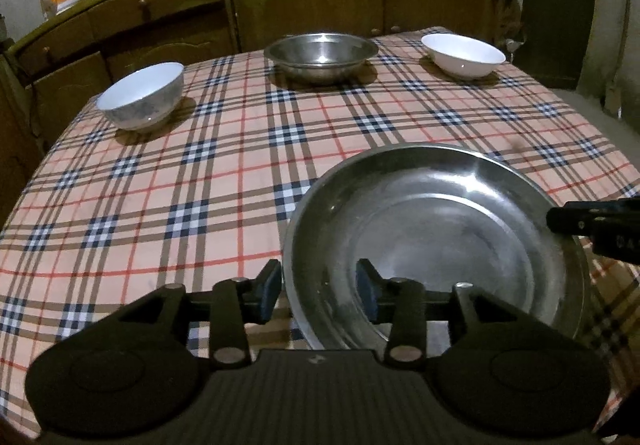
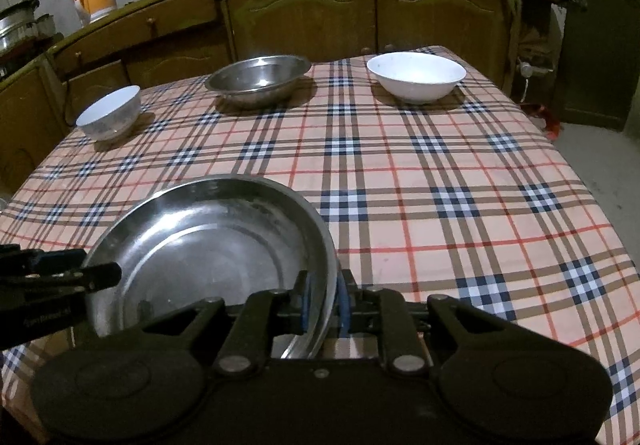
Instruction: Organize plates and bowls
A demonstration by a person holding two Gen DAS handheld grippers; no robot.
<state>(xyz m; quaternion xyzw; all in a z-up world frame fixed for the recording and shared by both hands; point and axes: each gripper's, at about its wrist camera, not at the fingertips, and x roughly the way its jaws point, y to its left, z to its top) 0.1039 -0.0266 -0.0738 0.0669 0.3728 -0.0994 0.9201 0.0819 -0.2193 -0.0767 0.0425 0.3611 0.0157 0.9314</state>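
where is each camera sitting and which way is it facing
Left wrist: on the left gripper, angled down across the plaid table; its fingers straddle the steel plate rim's near-left side, not pressing; the right gripper's tip shows at right.
Right wrist: on the right gripper, same heading; fingers pinch the plate's near-right rim; the left gripper shows at left.
Shared: plate, steel bowl, two white bowls, cabinets.

Left gripper (image 1: 319, 291): angled down and forward, its fingers (image 1: 267, 287) standing apart, one on each side of the steel plate (image 1: 436, 229) rim, neither pad pressing on it.
Right gripper (image 2: 323, 303): angled down likewise, its fingers (image 2: 302, 301) nearly closed, straddling the plate's opposite rim (whether the blue pads actually clamp the thin edge cannot be told).
Relation: the two face each other across the plate.
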